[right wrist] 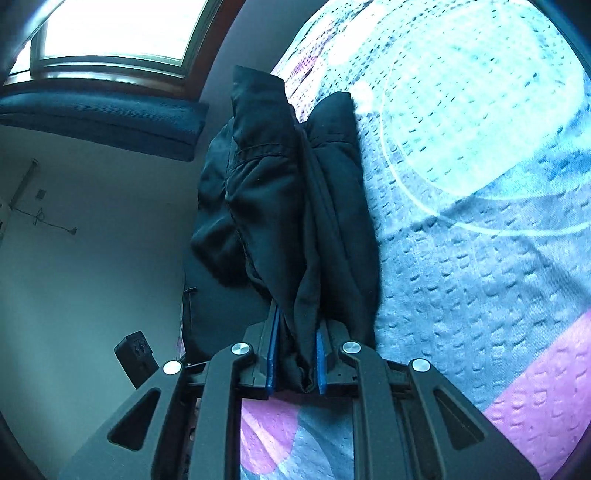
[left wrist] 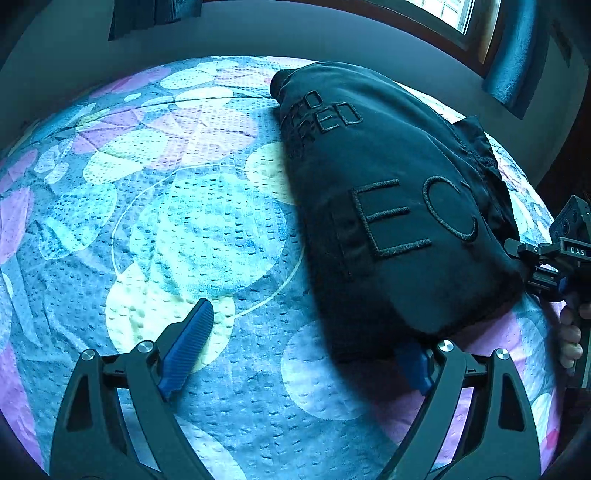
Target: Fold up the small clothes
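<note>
A black garment [left wrist: 388, 206] with raised dark letters lies bunched on the right part of a pastel quilted bedspread [left wrist: 177, 221]. My left gripper [left wrist: 303, 350] stands open just in front of the garment's near edge. Its left finger [left wrist: 188, 347] rests over bare bedspread, and the cloth's hem covers the tip of its right finger [left wrist: 415, 365]. My right gripper [right wrist: 295, 350] is shut on a gathered fold of the black garment [right wrist: 295, 206], which stretches away from the blue pads. In the left wrist view, the right gripper [left wrist: 546, 266] sits at the garment's right corner, held by a hand [left wrist: 570, 339].
The bed's edge runs along the left of the garment in the right wrist view, with a pale wall [right wrist: 92, 240] beyond. A bright window [right wrist: 114, 33] with a blue padded ledge [right wrist: 99, 118] is above. A small dark box [right wrist: 135, 356] is low by the bed.
</note>
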The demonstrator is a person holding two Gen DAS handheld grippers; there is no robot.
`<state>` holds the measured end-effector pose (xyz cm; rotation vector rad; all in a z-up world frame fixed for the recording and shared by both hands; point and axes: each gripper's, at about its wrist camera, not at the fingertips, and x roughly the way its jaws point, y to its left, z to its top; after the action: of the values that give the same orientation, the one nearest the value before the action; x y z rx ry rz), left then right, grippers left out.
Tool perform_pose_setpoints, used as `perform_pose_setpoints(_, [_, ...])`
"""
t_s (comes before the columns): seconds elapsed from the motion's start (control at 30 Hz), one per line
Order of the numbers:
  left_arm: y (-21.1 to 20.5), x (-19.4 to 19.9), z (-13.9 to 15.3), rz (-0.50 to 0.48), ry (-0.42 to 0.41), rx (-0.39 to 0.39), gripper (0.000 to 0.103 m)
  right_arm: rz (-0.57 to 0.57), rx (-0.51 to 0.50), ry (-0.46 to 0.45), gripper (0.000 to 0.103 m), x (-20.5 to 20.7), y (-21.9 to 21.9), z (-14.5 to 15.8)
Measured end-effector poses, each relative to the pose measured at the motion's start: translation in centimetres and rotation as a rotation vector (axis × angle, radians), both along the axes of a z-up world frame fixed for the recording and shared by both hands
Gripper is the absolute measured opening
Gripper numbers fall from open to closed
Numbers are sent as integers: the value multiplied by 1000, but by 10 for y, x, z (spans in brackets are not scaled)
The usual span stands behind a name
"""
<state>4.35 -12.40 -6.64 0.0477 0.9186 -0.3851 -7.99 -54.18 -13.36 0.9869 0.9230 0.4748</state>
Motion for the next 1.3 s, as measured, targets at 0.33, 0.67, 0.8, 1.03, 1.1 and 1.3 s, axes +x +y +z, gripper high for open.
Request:
perform_pose_setpoints(0.33, [21,-29,37,-67,16,-204,79,-1,-8,-8,15,0,-7,-3])
perform_pose_setpoints(0.67, [5,17,38,-122,134,-384,84,1,-2,-13,16,-1,-7,-1])
perform_pose_setpoints(0.8, [-9,33,9,-108,194,-321,90,4,10,-15,16,1,-10,-2])
perform_pose_setpoints(1.03, [-27,26,-5,-108,129,-186,91,5,25,-16,16,2,-14,-6])
perform_pose_setpoints(1.1, [-34,24,-8,-113,110,-149,91,-1,26,-17,18,1,-16,-5])
perform_pose_setpoints(1.3, [-39,26,-5,-120,102,-149,91,-62,0,-68,62,-12,-24,19])
